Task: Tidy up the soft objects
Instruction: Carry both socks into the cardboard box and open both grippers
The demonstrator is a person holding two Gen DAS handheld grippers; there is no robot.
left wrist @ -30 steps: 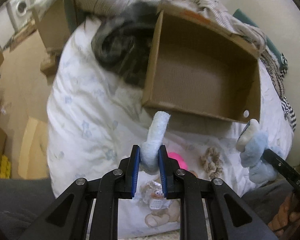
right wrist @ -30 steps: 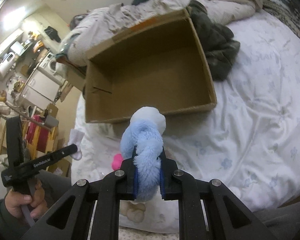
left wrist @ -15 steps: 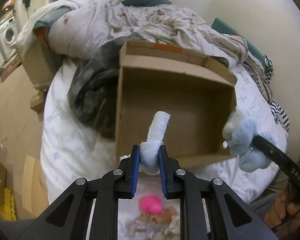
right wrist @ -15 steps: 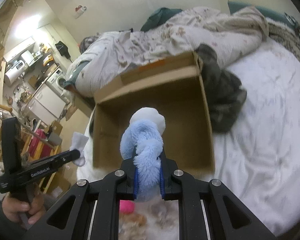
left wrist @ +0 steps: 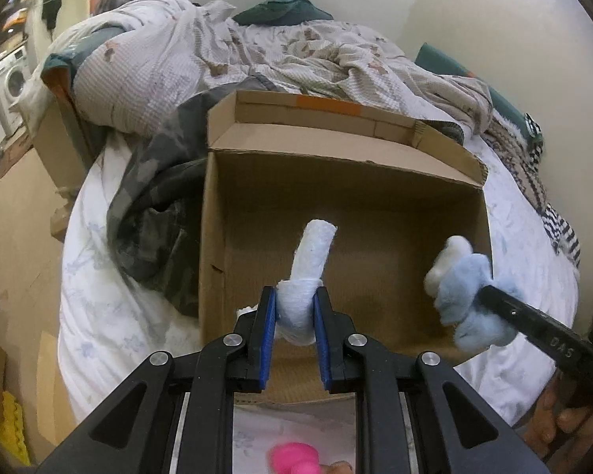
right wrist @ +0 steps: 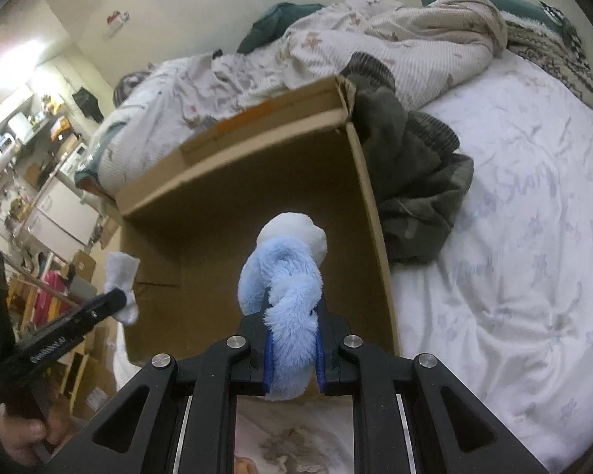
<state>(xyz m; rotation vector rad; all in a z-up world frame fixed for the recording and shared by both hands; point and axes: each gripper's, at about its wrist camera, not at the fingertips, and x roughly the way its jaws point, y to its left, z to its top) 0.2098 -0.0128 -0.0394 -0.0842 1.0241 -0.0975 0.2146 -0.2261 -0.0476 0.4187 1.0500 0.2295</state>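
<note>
Both grippers have moved over the cardboard box (left wrist: 336, 181), now filling mid-frame. Left gripper (left wrist: 294, 312) clamps a white sock (left wrist: 310, 252); right gripper (right wrist: 292, 328) clamps a blue plush toy (right wrist: 284, 272), both pointing forward.

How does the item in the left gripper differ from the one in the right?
The white sock is slim, flat-knit and pale; the blue plush toy is bulkier, fluffy, light blue with a white end. The sock sticks up as a narrow tube; the plush bulges past the jaws. Both are clamped over the open cardboard box.
</note>
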